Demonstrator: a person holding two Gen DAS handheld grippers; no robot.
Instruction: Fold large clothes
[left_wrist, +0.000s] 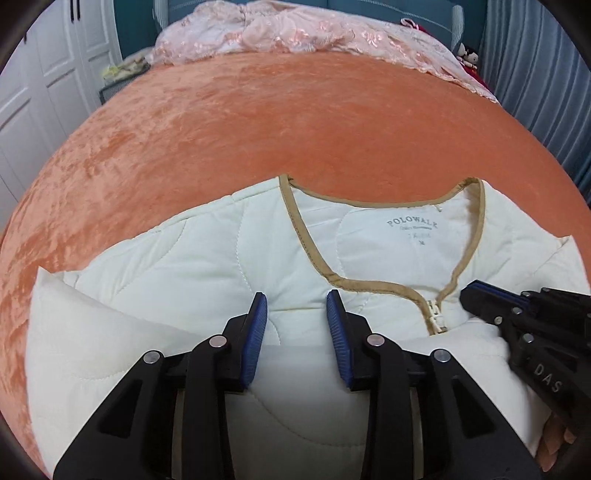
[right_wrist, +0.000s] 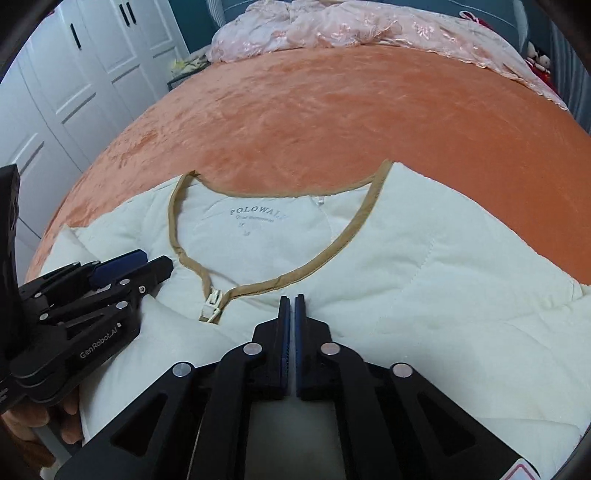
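Cream quilted jacket (left_wrist: 207, 266) lies flat on the bed's orange velvet bedspread (left_wrist: 258, 122), collar end pointing away from the cameras. Tan binding (left_wrist: 306, 243) runs round the neckline; the inside neck print reads POLOWALK (left_wrist: 412, 224). Zipper pull (left_wrist: 437, 317) sits at the bottom of the V, zipper closed below it as far as visible.

Left hand-held gripper (left_wrist: 297, 314): fingers apart, blue pads (left_wrist: 258, 325) facing each other across a clear gap, nothing between them. It hovers low over the chest panel left of the zipper; cannot tell if the tips touch the fabric. A padded fold of the jacket, likely a sleeve (left_wrist: 103, 350), bulges at the left edge in the left wrist view.

Right hand-held gripper (right_wrist: 291, 301): fingers drawn together, only a thin slit between the pads. Tips sit at the jacket surface just right of the zipper pull (right_wrist: 211, 306), below the tan binding (right_wrist: 343, 236). Cannot tell if any fabric is pinched in the slit. In the left wrist view the same gripper (left_wrist: 469, 291) comes in from the right, tips pressed together, resting on the jacket beside the zipper.

In the right wrist view the left gripper (right_wrist: 147, 264) shows at the left side, seen side-on over the jacket (right_wrist: 424, 295).

Background: pink lace fabric (left_wrist: 295, 33) heaped at the far end of the bed, white wardrobe doors (right_wrist: 74, 85) to the left, grey-blue curtain (left_wrist: 535, 92) to the right.
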